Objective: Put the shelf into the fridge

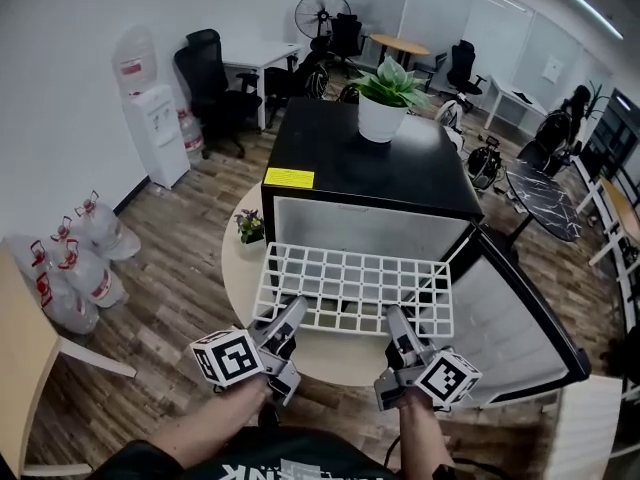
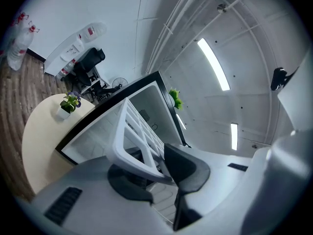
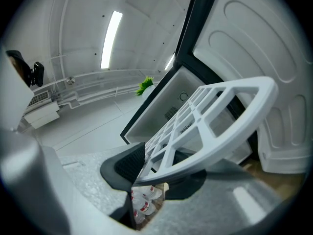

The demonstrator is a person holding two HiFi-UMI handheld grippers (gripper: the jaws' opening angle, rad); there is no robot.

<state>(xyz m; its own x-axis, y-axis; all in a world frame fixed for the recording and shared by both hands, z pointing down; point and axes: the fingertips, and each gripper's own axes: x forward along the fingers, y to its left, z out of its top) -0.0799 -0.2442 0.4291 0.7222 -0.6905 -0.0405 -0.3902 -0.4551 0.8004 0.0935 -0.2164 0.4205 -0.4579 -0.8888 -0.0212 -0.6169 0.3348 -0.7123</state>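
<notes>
Floor: brown wood planks (image 1: 170,238), in an office room with white walls.
Table: round and pale (image 1: 240,268), carrying the black fridge (image 1: 370,158).
Fridge: its door (image 1: 520,318) hangs open to the right; a potted plant (image 1: 385,98) in a white pot stands on its top.
Left of the fridge: a small plant (image 1: 249,226) sits on the table just beside the fridge's near left corner.
Far side of the room: black office chairs (image 1: 210,73), desks and a standing fan (image 1: 322,13).
Left wall: a white water dispenser (image 1: 155,128), with water bottles (image 1: 75,258) lying on the floor nearer.
Shelf: the white grid shelf (image 1: 350,288) lies roughly level, its far edge at the fridge's open front and most of it reaching out over the table toward the person.
Left gripper: the left gripper (image 1: 290,320) has its jaws part-way apart, clamped on the shelf's near rim toward the left corner, with dark pads (image 2: 183,165) pressing the white bar.
Right gripper: the right gripper (image 1: 395,323) grips the same near rim further right, its pads (image 3: 124,165) closed on the bar.
</notes>
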